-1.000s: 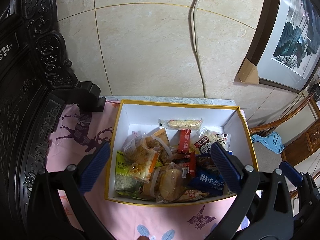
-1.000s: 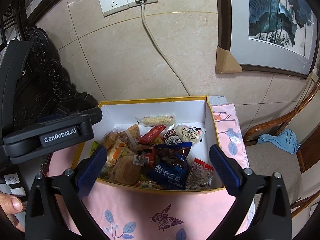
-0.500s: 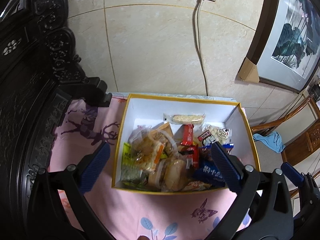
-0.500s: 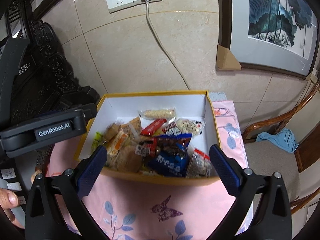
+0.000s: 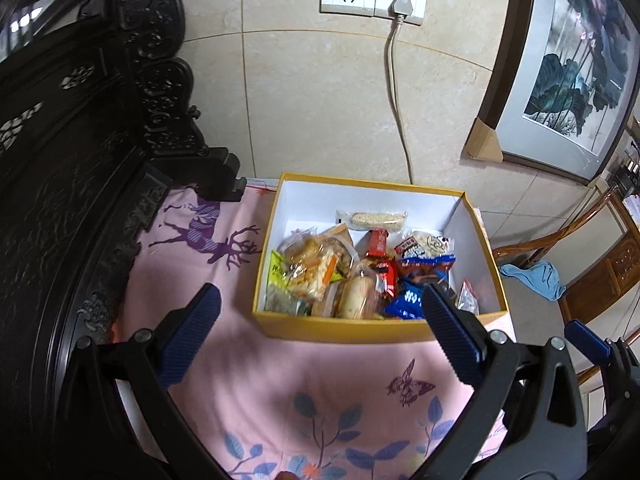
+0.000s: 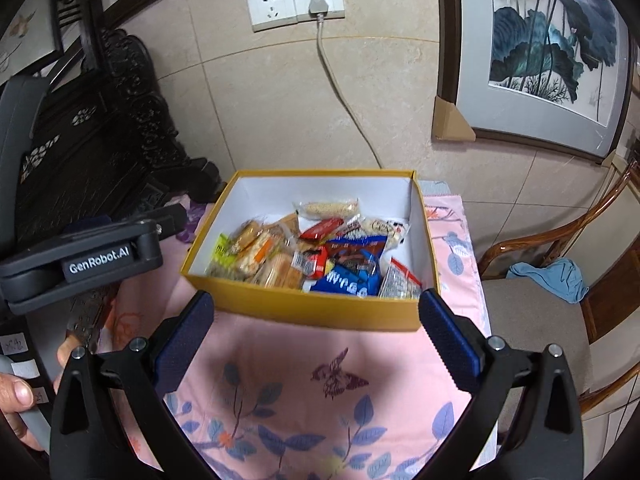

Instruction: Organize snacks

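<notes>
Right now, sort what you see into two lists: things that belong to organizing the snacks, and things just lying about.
Belongs to the job:
yellow box
snack packets piled inside it
blue packet at the box's near side
left gripper, jaws open
right gripper, jaws open

Just lying about:
wall socket
plugged-in cable
framed painting
blue cloth on the chair
pink tablecloth

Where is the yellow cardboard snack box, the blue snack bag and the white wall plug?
Yellow cardboard snack box (image 6: 316, 310), right wrist view, front wall.
Blue snack bag (image 6: 348, 282), right wrist view, printed front.
White wall plug (image 5: 401, 3), left wrist view, plug body.
</notes>
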`<state>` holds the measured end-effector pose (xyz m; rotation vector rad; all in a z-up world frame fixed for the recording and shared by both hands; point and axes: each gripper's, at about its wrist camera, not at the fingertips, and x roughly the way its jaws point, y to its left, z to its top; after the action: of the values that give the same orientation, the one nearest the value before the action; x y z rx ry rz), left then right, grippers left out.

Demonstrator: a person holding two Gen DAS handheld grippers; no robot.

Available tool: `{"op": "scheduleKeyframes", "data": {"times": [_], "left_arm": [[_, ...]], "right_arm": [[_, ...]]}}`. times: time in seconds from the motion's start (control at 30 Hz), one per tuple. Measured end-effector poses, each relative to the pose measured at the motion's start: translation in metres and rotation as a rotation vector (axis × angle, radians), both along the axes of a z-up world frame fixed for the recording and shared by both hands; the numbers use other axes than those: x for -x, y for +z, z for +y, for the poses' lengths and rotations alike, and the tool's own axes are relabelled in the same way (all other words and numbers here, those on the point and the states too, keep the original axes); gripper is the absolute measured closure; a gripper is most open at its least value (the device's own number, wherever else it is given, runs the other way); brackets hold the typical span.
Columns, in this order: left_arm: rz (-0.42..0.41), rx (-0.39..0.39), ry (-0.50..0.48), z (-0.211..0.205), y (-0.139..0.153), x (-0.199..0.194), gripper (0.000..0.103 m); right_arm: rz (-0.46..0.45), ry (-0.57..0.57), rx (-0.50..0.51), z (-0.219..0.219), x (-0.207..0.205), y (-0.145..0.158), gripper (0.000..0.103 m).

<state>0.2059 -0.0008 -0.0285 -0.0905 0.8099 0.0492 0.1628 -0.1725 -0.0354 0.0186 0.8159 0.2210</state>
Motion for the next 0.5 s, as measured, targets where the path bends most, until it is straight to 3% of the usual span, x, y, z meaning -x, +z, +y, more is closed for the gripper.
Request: {"op": "scheduleKeyframes", "data": {"times": [0.13, 0.27, 0.37, 0.5], "left_arm": [[0.002, -0.021, 0.004, 0.000, -0.006, 0.020, 0.002], [0.030, -0.042, 0.005, 0.004, -0.024, 0.040, 0.002], [0.089, -0.055, 0.003, 0.008, -0.057, 0.058, 0.002], [0.223, -0.063, 0.010, 0.014, -0.125, 0.084, 0.002]], "right_arm": [[0.030, 0.007, 0.004, 0.001, 0.016, -0.010, 0.001], [0.102, 0.023, 0.016, -0.004, 0.029, -0.040, 0.001], [0.194, 0.034, 0.025, -0.013, 0.044, -0.085, 0.001], [0.296, -0.004, 0.024, -0.028, 0.064, -0.148, 0.001]]}}
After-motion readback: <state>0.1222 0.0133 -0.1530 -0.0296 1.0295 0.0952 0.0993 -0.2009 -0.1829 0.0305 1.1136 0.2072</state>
